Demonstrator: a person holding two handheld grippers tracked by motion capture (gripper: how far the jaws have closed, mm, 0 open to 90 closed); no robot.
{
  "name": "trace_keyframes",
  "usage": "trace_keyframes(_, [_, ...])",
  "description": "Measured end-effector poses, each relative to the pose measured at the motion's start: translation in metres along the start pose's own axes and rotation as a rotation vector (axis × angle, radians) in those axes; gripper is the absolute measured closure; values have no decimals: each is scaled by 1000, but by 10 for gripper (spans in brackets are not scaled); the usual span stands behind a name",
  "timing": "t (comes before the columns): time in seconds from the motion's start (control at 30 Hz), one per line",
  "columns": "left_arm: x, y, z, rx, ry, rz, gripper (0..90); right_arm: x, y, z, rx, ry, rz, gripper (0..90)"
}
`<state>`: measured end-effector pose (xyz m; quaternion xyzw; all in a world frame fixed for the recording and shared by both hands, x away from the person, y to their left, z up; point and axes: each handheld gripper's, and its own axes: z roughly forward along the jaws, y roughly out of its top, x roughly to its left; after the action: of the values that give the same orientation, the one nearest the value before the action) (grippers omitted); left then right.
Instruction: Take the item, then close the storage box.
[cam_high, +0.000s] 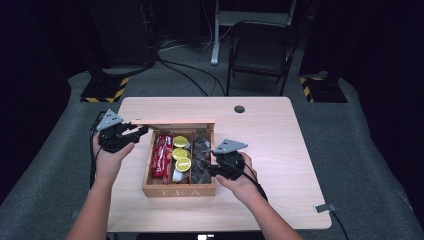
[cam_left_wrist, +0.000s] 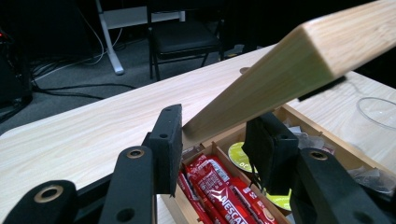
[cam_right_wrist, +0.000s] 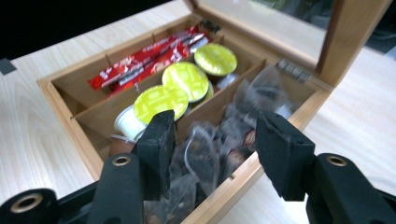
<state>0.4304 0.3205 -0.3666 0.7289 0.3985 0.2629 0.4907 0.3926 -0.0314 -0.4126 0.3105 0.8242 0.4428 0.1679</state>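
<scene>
**Two grippers, one tea box: lid held up while the tea bags are reached for**

Two black jaws of the left gripper (cam_high: 134, 133) are clenched on the edge of the wooden lid (cam_left_wrist: 299, 65), propping it up at the far left corner of the tea box (cam_high: 179, 190), probably so the compartments stay clear for the other hand. The right gripper (cam_right_wrist: 212, 140) hangs over the right-hand compartment with its jaws spread apart above the clear tea bags (cam_right_wrist: 205, 154); nothing is pinched between them yet, though a sachet lies right under the gap. It looks set to pick one out.

The box sits on the near-left part of the table, its front stamped with letters. Its left compartment holds red coffee sticks (cam_high: 162, 152), the middle one holds capsules with yellow-green tops (cam_high: 181, 152), and the right one holds the dark pile of tea bags. In the left gripper view a clear cup rim (cam_left_wrist: 378, 112) shows beyond the box.

The light wooden table (cam_high: 280, 135) has a round cable hole (cam_high: 239, 109) near its far edge. Beyond it the room is dim: grey floor, a black folding chair (cam_high: 262, 50), trailing cables and hazard-striped stand bases.
</scene>
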Motion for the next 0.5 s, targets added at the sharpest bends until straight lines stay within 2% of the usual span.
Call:
trace_keyframes(0.2, [0, 2, 1, 5, 8, -4, 569, 3, -8, 10, 29, 14, 15, 474])
trace_keyframes(0.27, [0, 3, 2, 3, 7, -6, 569, 3, -9, 13, 40, 7, -6, 470])
trace_keyframes(0.37, [1, 3, 2, 2, 3, -2, 569, 3, -10, 18, 45, 5, -5, 470])
trace_keyframes(0.5, [1, 2, 2, 2, 1, 2, 569, 3, -13, 25, 48, 12, 16, 473])
